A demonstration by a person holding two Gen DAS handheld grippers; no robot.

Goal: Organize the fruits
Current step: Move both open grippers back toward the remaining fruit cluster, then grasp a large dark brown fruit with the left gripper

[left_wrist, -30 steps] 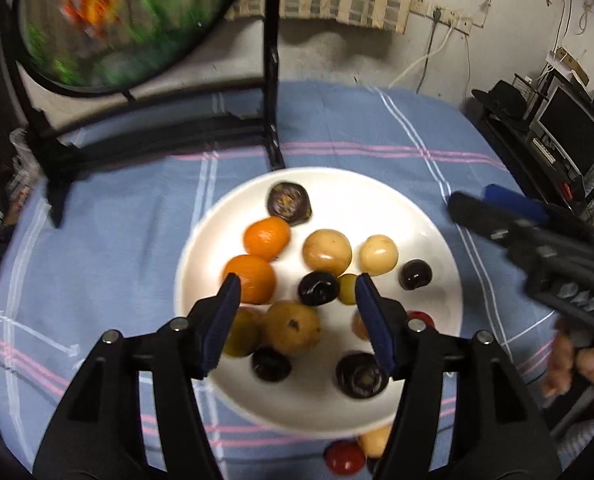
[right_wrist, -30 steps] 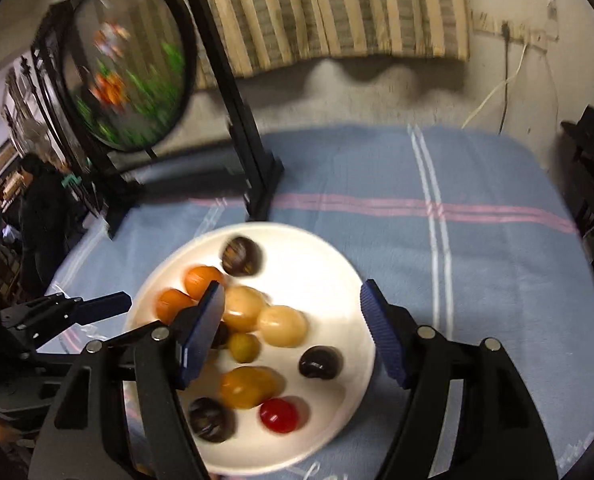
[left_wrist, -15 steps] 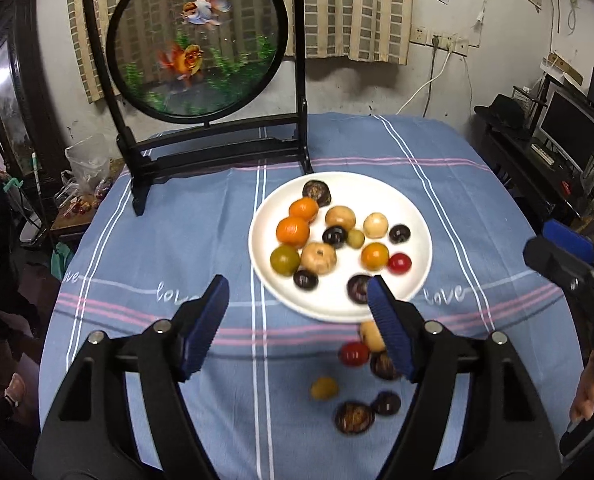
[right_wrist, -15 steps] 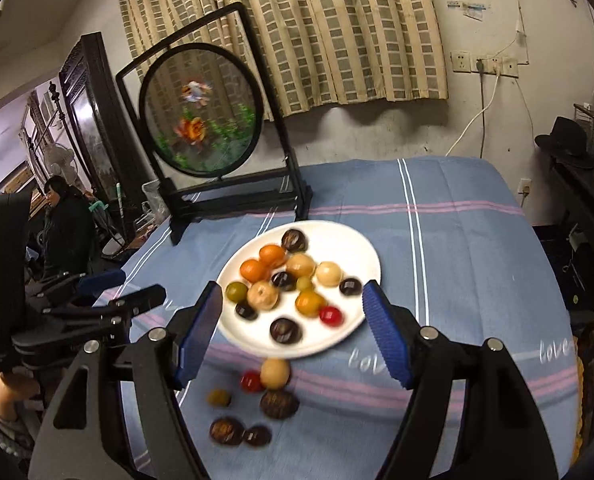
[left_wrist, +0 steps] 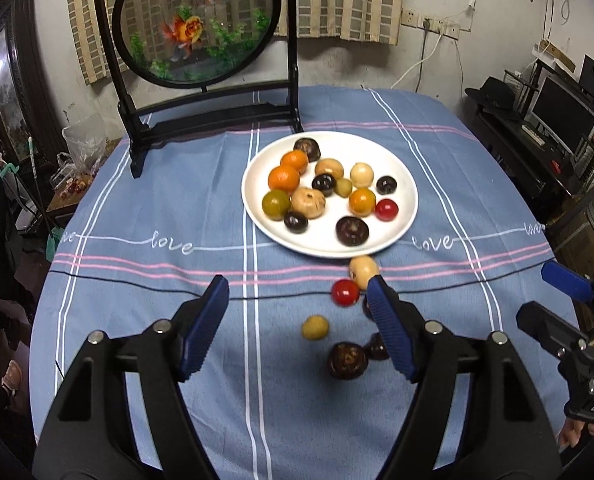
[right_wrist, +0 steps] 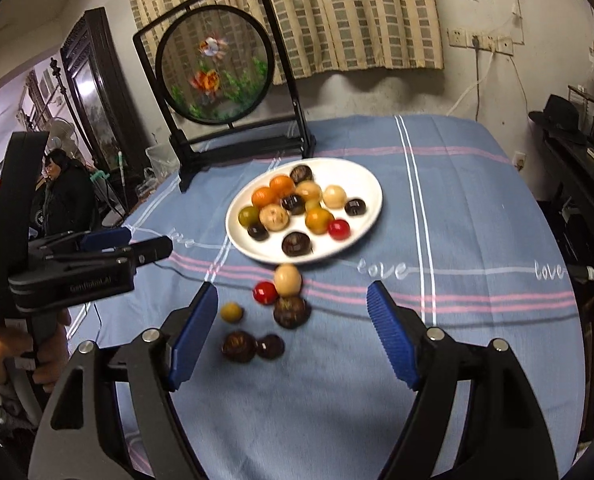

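Observation:
A white plate (left_wrist: 401, 232) (right_wrist: 373, 188) on the blue striped cloth holds several orange, beige, dark brown, olive and red fruits. In front of it, loose on the cloth, lie a beige fruit (left_wrist: 363, 270) (right_wrist: 287, 279), a red one (left_wrist: 345, 292) (right_wrist: 265, 292), a small yellow one (left_wrist: 315, 327) (right_wrist: 231, 312) and dark brown ones (left_wrist: 347, 360) (right_wrist: 291, 311). My left gripper (left_wrist: 297, 292) hovers open above the loose fruits, holding nothing; its right finger hides part of a dark fruit. My right gripper (right_wrist: 293, 292) is also open and empty over them.
A round goldfish screen in a black stand (left_wrist: 195, 24) rises behind the plate. The other gripper shows at the right edge (left_wrist: 545, 300) and at the left (right_wrist: 149, 242), held by a hand. A desk with a monitor (left_wrist: 565, 112) stands right; a person (right_wrist: 65, 196) sits far left.
Both grippers have drawn back from close over the plate, so the loose fruits in front of it have come into view. Both pairs of jaws stand wider than a second ago.

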